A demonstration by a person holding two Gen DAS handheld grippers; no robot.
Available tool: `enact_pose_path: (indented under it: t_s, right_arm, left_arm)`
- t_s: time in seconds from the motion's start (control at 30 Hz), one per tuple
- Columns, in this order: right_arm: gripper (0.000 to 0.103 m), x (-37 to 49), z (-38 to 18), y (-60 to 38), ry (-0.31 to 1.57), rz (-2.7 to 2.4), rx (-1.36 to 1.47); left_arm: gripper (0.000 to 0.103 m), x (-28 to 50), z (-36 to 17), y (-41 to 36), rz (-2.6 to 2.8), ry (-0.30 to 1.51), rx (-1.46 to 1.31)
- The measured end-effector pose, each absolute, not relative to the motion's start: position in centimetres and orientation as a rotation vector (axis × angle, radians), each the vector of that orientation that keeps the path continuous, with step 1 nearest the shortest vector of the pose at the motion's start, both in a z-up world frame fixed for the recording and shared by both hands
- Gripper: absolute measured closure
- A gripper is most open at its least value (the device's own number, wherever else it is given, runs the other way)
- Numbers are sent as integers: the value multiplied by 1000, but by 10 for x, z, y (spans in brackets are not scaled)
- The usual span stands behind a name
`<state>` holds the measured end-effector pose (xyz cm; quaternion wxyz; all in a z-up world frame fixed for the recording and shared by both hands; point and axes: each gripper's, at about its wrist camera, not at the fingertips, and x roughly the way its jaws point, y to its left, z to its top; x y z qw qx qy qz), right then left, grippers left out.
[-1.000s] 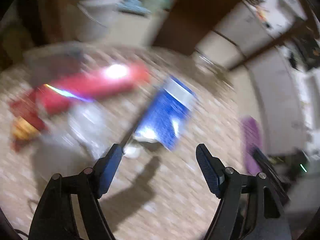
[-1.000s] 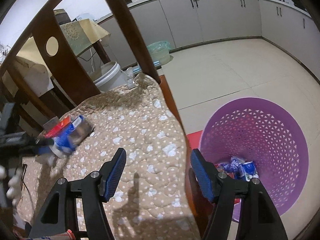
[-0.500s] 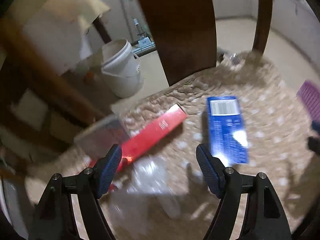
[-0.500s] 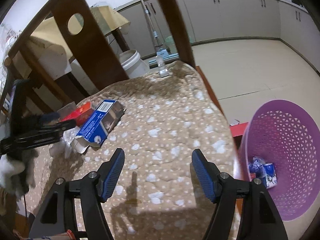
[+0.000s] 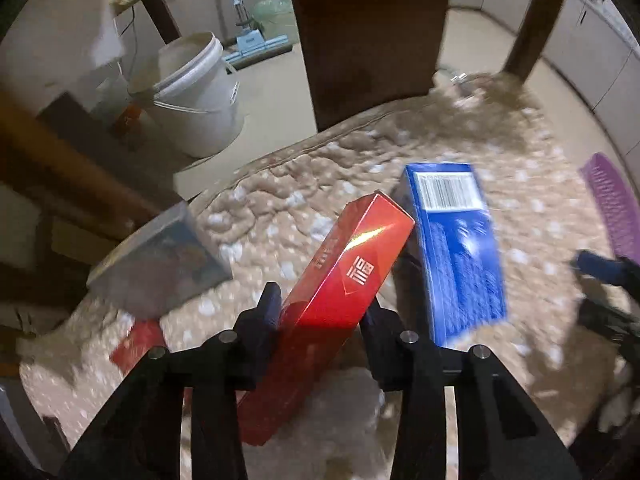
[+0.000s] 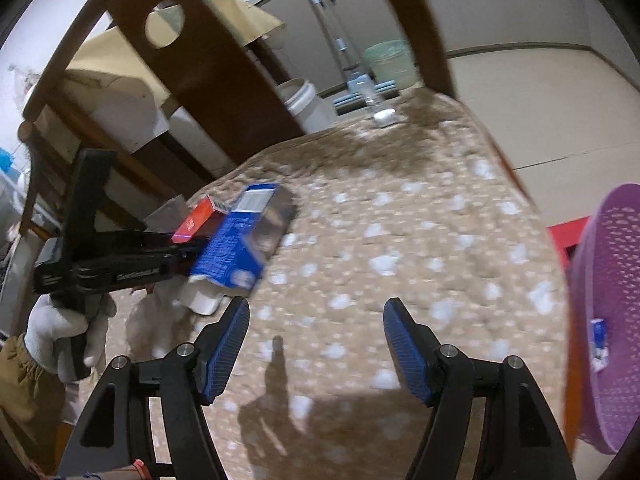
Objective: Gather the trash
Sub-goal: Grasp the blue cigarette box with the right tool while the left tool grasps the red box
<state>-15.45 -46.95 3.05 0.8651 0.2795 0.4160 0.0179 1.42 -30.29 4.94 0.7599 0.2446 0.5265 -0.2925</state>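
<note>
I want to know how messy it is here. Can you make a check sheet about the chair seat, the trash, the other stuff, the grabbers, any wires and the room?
Surface: spotted beige cushion on a wooden chair.
Job's things: red box between the left gripper's fingers; blue box lying beside it; purple basket at the chair's right, with a small blue wrapper inside.
Clutter: grey packet, crumpled white plastic.
Grippers: left gripper closing on the red box; right gripper open, nothing between its fingers.
Cables: nothing seen.
Surroundings: white bucket, mop, cabinets, tiled floor.
</note>
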Motion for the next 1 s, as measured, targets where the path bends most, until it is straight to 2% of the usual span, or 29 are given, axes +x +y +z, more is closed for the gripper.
enact_pose_path:
  t_s: [0.03, 0.2, 0.33, 0.63, 0.67, 0.77, 0.83, 1.0]
  right_arm:
    - [29, -153, 31, -466, 871, 47, 580]
    - [24, -136, 38, -450, 866, 103, 589]
    - [18, -113, 46, -442, 853, 100, 635]
    - [17, -55, 27, -400, 952, 72, 534]
    - [29, -52, 24, -397, 967, 65, 522]
    - [48, -51, 18, -399, 978, 61, 532]
    - [52, -55, 23, -405, 963, 78, 552]
    - [53, -75, 46, -420, 862, 99, 591]
  left_arm:
    - [81, 9, 56, -295, -664, 1164, 486]
    - [81, -24, 75, -270, -719, 1145, 382]
    - [81, -55, 70, -251, -698, 1138, 381]
    - [80, -79, 43, -235, -616, 1175, 330]
    - [80, -81, 42, -233, -608, 1173, 333]
    - [80, -87, 45, -228, -587, 1153, 323]
    - [80, -89, 50, -227, -585, 1137, 301]
    - [80, -99, 67, -211, -572, 1102, 225]
